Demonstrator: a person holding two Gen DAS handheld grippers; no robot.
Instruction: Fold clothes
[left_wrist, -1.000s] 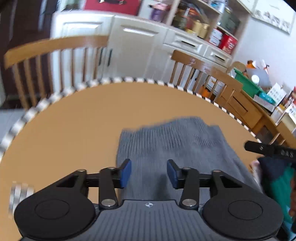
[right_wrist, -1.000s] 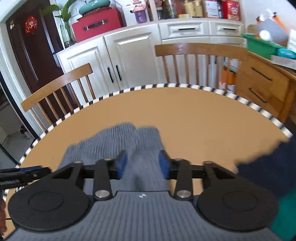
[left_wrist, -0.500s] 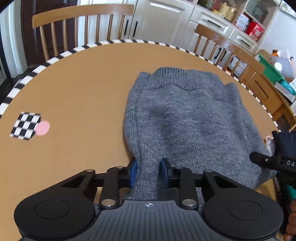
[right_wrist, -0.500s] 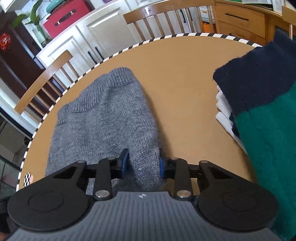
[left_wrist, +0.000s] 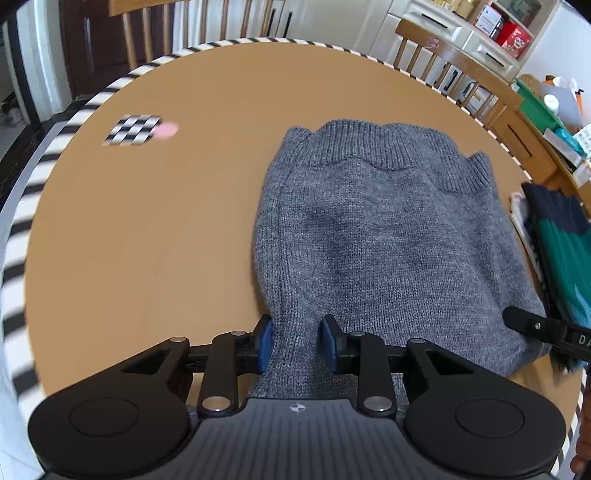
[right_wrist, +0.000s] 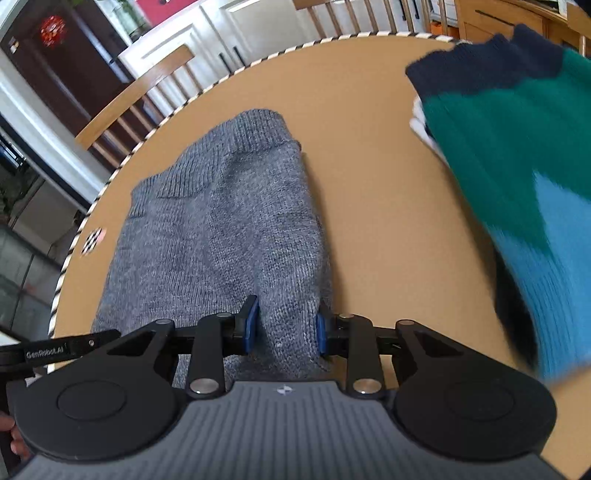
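Observation:
A grey knit sweater (left_wrist: 384, 236) lies folded on the round brown table (left_wrist: 155, 236), its ribbed edge at the far side. My left gripper (left_wrist: 297, 345) is shut on the sweater's near left corner. My right gripper (right_wrist: 283, 326) is shut on the near right corner of the same sweater (right_wrist: 221, 229). The right gripper's side shows at the right edge of the left wrist view (left_wrist: 546, 328). The left gripper's side shows at the left edge of the right wrist view (right_wrist: 55, 350).
A folded green, navy and blue knit (right_wrist: 517, 155) lies on the table's right side, also in the left wrist view (left_wrist: 561, 251). A checkered marker with a pink dot (left_wrist: 135, 129) sits far left. Wooden chairs (right_wrist: 136, 92) and white cabinets (right_wrist: 177, 48) stand behind the striped table edge.
Both grippers closed on the sweater's near corners and drew it toward me. The cameras tilted down, so more of the table shows.

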